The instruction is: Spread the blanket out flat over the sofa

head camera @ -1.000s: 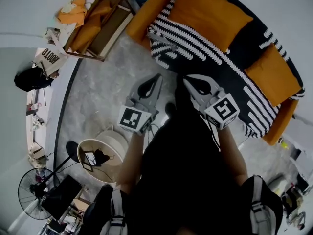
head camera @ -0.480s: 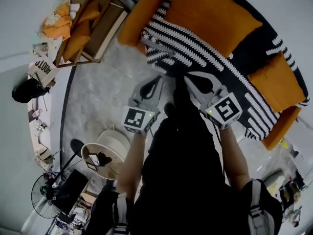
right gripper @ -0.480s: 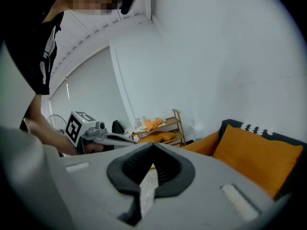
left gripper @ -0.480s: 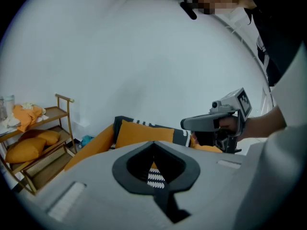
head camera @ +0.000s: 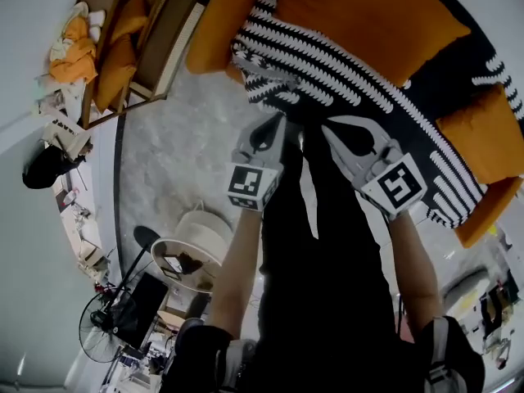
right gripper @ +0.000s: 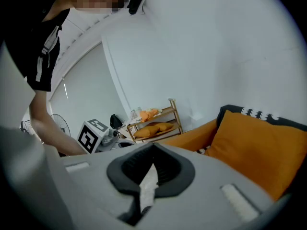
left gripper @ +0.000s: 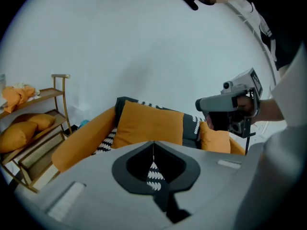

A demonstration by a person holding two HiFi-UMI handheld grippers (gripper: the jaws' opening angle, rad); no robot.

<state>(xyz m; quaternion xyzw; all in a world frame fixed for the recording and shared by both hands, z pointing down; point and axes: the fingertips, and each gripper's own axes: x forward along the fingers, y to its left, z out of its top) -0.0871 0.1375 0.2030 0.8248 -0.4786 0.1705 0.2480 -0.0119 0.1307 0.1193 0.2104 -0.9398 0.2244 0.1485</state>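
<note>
Left gripper [head camera: 273,121] and right gripper [head camera: 329,129] each clamp the striped blanket [head camera: 344,64] at its front edge (jaws closed on fabric); it drapes the orange sofa [head camera: 214,35]. A wooden shelf [head camera: 168,35] holds orange cushions [head camera: 116,66].

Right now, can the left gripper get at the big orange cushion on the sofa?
Probably not while it's busy: the left gripper is shut on the blanket. Nothing stands between it and the orange cushion, which lies farther back on the sofa.

left hand-held gripper [head camera: 277,121]: jaws closed on blanket [head camera: 327,62] | right hand-held gripper [head camera: 329,126]: likewise | forearms [head camera: 244,256] extended forward
</note>
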